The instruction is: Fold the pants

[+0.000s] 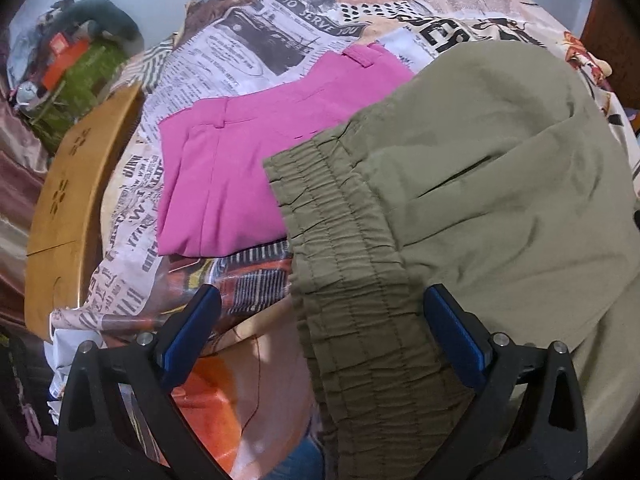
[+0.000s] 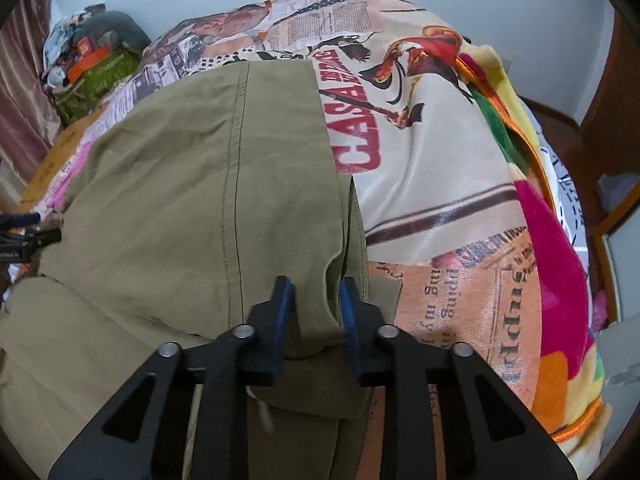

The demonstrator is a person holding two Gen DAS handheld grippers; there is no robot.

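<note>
Both views are taken from wrist-mounted fisheye cameras, angled steeply down and held close over a bed. The olive pants (image 1: 480, 184) (image 2: 192, 184) and newsprint-patterned bedspread (image 1: 248, 36) (image 2: 432, 168) are shared by both.

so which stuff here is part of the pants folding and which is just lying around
In the job: olive pants, right tongs shut on a fold of them, left tongs open over the waistband.
Lying about: pink shorts, printed bedsheet, wooden tray, blanket.

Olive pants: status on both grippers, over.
Left gripper open, straddling the elastic waistband. Right gripper shut on an olive pants hem fold. Folded pink garment lies beside, touching the waistband edge.
</note>
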